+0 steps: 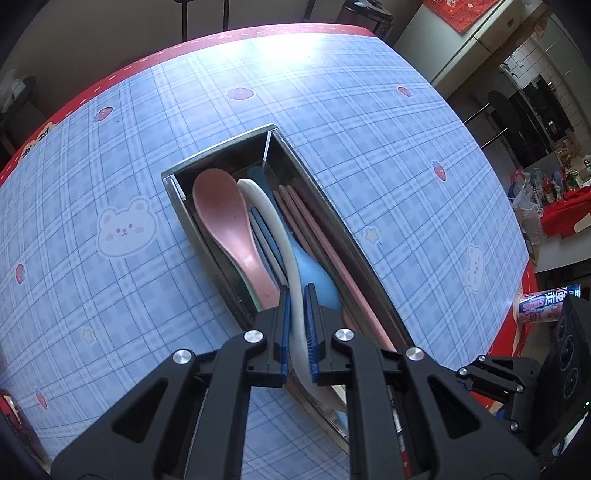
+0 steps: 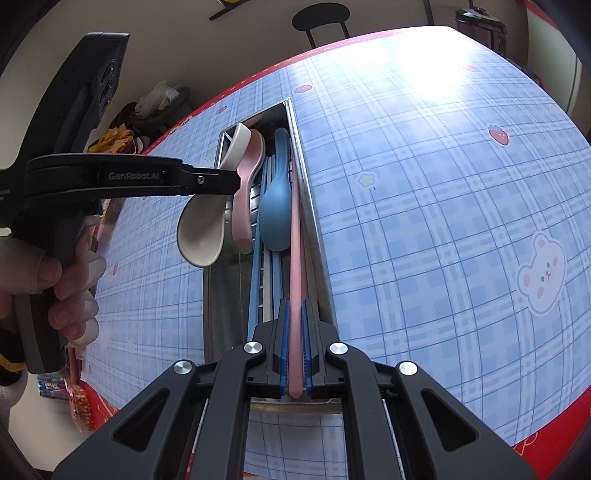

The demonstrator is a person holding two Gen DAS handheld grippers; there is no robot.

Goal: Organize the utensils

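A long metal tray (image 1: pixel 221 151) (image 2: pixel 316 236) lies on the blue plaid tablecloth. In it are a pink spoon (image 1: pixel 225 221) (image 2: pixel 245 192), a blue spoon (image 1: pixel 317 280) (image 2: pixel 275 206), pink chopsticks (image 1: pixel 314 236) and blue and white chopsticks (image 2: pixel 264 280). My left gripper (image 1: pixel 297 295) (image 2: pixel 231 180) is shut on the handle of a white spoon (image 1: pixel 273 229) (image 2: pixel 201 236). That spoon hangs tilted over the tray's left side, bowl towards me. My right gripper (image 2: pixel 294 306) is shut on a pink chopstick (image 2: pixel 295 240) that lies along the tray's right wall.
A person's hand (image 2: pixel 55 280) holds the left gripper's grip. The tablecloth (image 1: pixel 332 92) has a red border at the table edges. A drink can (image 1: pixel 546 302) lies off the table's right edge. Snack packets (image 2: pixel 79 402) sit at the near left corner. A black chair (image 2: pixel 321 14) stands beyond the far edge.
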